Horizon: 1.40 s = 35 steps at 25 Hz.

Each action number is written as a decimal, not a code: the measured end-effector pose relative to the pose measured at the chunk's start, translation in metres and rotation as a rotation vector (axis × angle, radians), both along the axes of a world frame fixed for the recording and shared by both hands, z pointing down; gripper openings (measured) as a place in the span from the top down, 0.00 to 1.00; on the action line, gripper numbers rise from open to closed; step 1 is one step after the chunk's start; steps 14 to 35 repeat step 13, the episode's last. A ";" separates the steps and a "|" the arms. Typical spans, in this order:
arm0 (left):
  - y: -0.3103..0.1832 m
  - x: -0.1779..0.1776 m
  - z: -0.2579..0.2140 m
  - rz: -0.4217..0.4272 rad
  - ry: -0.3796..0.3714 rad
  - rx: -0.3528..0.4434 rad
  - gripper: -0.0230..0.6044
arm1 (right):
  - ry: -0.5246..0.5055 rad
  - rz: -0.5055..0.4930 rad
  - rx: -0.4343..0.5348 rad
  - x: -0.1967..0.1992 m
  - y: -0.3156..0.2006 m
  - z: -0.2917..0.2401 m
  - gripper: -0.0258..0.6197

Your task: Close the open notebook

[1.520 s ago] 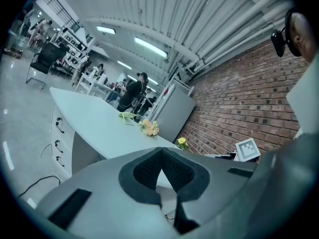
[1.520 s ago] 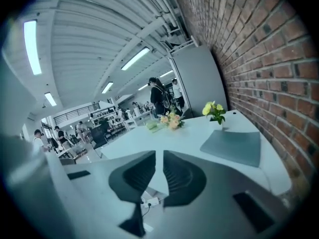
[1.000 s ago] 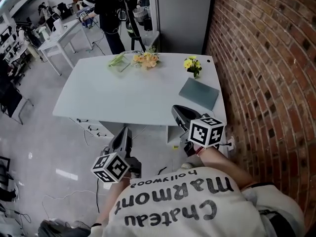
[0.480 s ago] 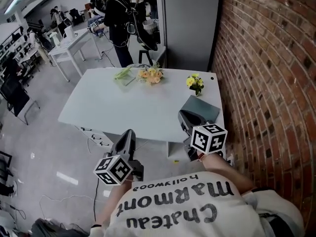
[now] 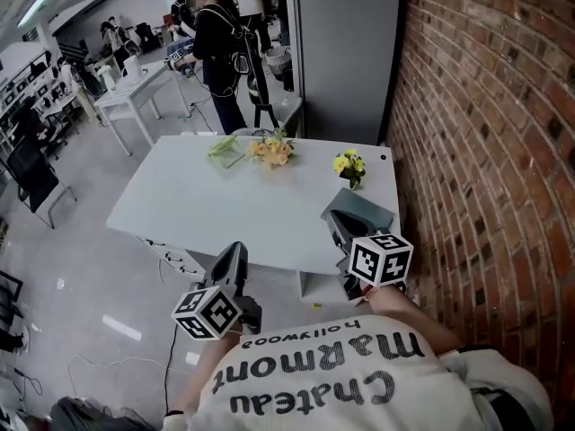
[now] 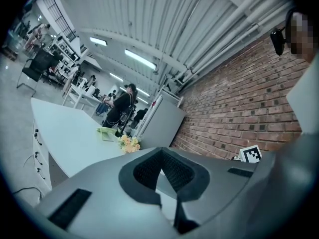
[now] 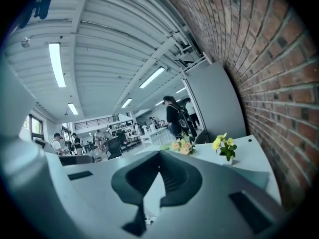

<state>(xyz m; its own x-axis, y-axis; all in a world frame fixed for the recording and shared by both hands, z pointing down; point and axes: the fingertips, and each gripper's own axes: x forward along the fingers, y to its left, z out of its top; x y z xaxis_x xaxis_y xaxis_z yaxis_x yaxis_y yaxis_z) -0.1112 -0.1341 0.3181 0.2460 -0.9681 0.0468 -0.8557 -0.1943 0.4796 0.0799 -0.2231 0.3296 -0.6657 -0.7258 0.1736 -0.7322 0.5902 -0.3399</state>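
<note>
The notebook (image 5: 367, 208) is a thin grey-green book lying flat with its cover down near the right end of the white table (image 5: 216, 206); its near-left corner is hidden behind my right gripper (image 5: 334, 217). It also shows in the right gripper view as a teal slab (image 7: 253, 176). Both grippers hang in front of the table's near edge, short of the notebook. The right gripper (image 7: 159, 154) is shut with nothing in it. My left gripper (image 5: 236, 250) is lower and to the left, its jaws (image 6: 161, 151) also together and empty.
On the table stand a small vase of yellow flowers (image 5: 349, 165), an orange bouquet (image 5: 272, 151) and a green object (image 5: 222, 148). A brick wall (image 5: 490, 151) runs close along the right. A grey cabinet (image 5: 346, 52) and a standing person (image 5: 219, 48) are behind the table.
Both grippers have risen a little and moved toward the table. The right gripper now overlaps the notebook's near corner in the head view. Both jaws stay shut.
</note>
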 end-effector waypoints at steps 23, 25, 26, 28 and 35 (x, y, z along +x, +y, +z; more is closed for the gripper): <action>-0.003 0.003 0.006 -0.020 -0.006 -0.019 0.96 | 0.026 -0.006 -0.015 0.008 -0.005 0.013 0.95; -0.003 0.003 0.006 -0.020 -0.006 -0.019 0.96 | 0.026 -0.006 -0.015 0.008 -0.005 0.013 0.95; -0.003 0.003 0.006 -0.020 -0.006 -0.019 0.96 | 0.026 -0.006 -0.015 0.008 -0.005 0.013 0.95; -0.003 0.003 0.006 -0.020 -0.006 -0.019 0.96 | 0.026 -0.006 -0.015 0.008 -0.005 0.013 0.95; -0.003 0.003 0.006 -0.020 -0.006 -0.019 0.96 | 0.026 -0.006 -0.015 0.008 -0.005 0.013 0.95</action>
